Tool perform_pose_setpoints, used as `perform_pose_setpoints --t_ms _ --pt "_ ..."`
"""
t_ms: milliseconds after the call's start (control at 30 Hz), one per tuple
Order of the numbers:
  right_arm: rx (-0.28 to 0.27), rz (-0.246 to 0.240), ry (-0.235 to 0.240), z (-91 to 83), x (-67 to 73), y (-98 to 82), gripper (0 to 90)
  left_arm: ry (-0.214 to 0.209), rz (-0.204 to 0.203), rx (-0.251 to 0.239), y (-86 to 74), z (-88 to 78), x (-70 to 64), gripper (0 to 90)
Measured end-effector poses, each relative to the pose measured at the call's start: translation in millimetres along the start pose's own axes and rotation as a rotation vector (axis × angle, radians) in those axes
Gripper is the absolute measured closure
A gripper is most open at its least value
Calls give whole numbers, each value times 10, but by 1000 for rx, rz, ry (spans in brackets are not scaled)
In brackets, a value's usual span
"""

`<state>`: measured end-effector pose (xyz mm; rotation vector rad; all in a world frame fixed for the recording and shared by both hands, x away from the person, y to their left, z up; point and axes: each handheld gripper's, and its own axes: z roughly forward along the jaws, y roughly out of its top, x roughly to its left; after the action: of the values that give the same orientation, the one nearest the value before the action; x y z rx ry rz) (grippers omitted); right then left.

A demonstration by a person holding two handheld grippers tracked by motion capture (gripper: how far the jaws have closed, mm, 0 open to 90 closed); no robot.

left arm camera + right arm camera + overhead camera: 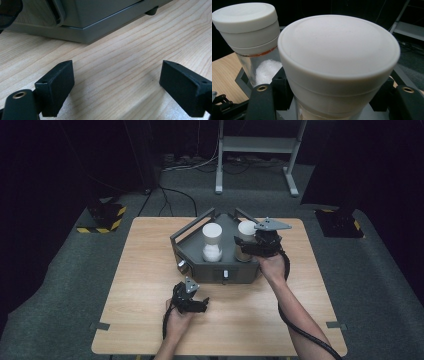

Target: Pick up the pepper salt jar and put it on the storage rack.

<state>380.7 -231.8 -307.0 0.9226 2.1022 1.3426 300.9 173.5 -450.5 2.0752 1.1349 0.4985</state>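
Right gripper view: my right gripper (332, 100) is clamped on the near jar (337, 67), the black jaws pressing either side of it just under its wide white lid. This jar stands at the right of the grey tray (190, 245), beside a second jar (249, 37) that holds white fluffy material under the same kind of lid. From the high view, the right gripper (250, 247) comes at its jar (246, 240) from the person's side, with the other jar (212, 242) just to its left.

My left gripper (197, 305) rests low over the wooden table (150, 295), near the tray's front edge; its jaws stand apart with nothing but bare wood between them.

Judgement: the step in hand is the grip on the right jar, either to lift it out of the tray or to set it in. The next move calls for a straight vertical path, clear of the neighbouring jar and the tray's handles.

Not determinable: the held jar's contents and base, hidden by its lid and my jaws, and whether its base sits on the tray floor.
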Motion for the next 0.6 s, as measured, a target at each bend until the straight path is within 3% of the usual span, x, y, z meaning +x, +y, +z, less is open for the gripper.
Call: perform_pose_setpoints --t_ms 600 --pt "4 4 22 119 2 -6 349 0 0 0 -1 0 -1 127"
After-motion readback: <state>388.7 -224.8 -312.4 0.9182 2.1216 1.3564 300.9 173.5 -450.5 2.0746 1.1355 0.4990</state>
